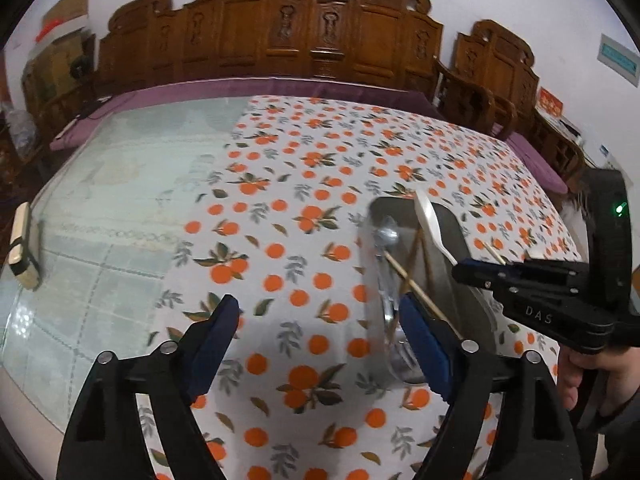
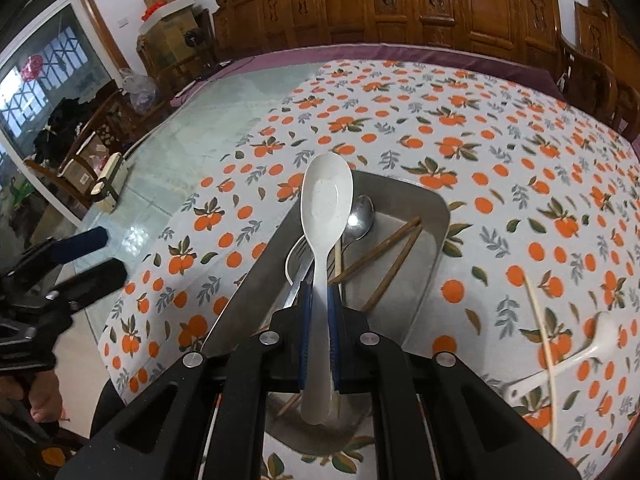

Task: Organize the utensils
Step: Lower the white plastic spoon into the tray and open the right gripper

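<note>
Beneath us lies an orange-print tablecloth (image 2: 500,168) before carved wooden chairs. Nearest, our right gripper (image 2: 319,304) clamps the handle of a matte white spoon (image 2: 326,208), its long axis running toward twelve o'clock above the steel tray (image 2: 434,208). Our left gripper (image 1: 320,320) hangs spread and empty at the tray's nine o'clock. Farther in rest a metal spoon (image 2: 362,216), fork (image 2: 298,276) and brown chopsticks (image 2: 394,252).

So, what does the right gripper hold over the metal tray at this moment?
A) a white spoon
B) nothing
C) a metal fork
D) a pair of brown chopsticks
A: in the right wrist view the right gripper is shut on the handle of the white spoon, whose bowl points forward above the metal tray.
</note>
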